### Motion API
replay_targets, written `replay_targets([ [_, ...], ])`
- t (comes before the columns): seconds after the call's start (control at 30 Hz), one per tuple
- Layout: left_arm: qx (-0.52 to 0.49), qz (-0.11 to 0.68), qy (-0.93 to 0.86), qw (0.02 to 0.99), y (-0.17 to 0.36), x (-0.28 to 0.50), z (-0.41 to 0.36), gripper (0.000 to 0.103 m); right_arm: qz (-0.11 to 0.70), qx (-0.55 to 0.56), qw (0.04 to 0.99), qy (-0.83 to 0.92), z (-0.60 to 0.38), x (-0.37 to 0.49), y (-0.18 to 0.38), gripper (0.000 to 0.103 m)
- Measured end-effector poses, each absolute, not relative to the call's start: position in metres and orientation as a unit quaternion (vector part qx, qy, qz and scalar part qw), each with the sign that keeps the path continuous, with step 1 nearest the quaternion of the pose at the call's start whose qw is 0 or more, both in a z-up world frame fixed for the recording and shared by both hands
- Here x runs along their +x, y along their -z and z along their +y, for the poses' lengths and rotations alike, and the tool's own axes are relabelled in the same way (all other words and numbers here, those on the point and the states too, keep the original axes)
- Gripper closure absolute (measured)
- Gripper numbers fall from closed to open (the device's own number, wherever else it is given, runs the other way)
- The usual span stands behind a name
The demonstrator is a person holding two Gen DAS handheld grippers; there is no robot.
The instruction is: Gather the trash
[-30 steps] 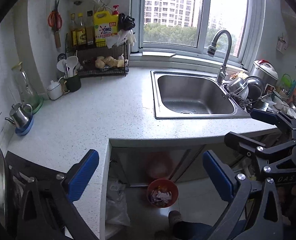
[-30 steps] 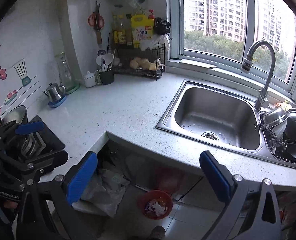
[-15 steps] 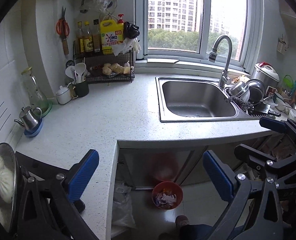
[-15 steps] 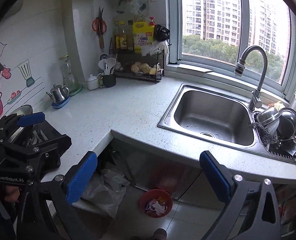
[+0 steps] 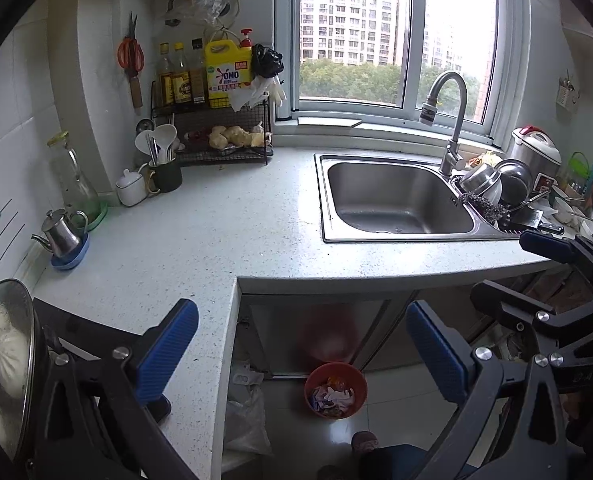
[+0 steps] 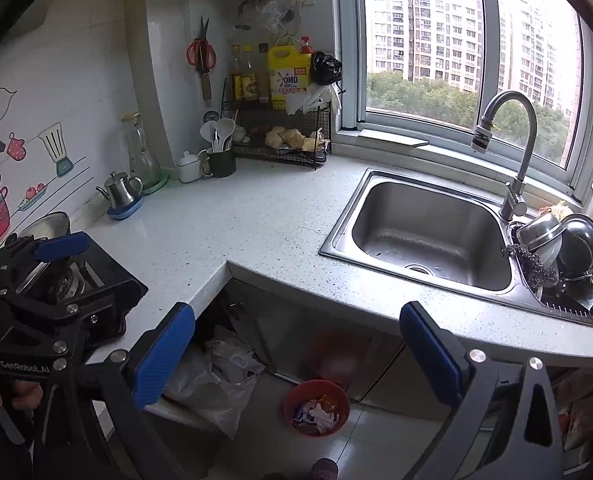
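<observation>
— Holding both wide: left gripper (image 5: 300,354) and right gripper (image 6: 296,354), nothing gripped. Trash sits in the red bin (image 5: 335,390) on the floor, under the counter (image 5: 200,240).

— Risk?

— I reckon I could clip the counter edge reaching down, or tip the bin.

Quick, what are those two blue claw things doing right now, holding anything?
Left gripper: open, holding nothing.
Right gripper: open, holding nothing.
</observation>
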State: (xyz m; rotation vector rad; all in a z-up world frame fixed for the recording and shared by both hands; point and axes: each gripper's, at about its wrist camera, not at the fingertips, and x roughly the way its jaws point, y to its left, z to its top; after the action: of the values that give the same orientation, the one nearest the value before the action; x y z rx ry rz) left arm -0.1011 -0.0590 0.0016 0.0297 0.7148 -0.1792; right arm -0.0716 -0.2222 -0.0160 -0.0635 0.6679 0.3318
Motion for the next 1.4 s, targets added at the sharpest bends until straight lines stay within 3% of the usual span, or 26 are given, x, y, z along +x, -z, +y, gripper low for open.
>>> replay_targets([
  [1.4,0.002,0.357,0.071,0.931,0.0031,-0.0968,-0.0501,0.0,0.337,-0.033,0.926,-0.166,-0.2234,-0.0651,0.0171,0.001],
])
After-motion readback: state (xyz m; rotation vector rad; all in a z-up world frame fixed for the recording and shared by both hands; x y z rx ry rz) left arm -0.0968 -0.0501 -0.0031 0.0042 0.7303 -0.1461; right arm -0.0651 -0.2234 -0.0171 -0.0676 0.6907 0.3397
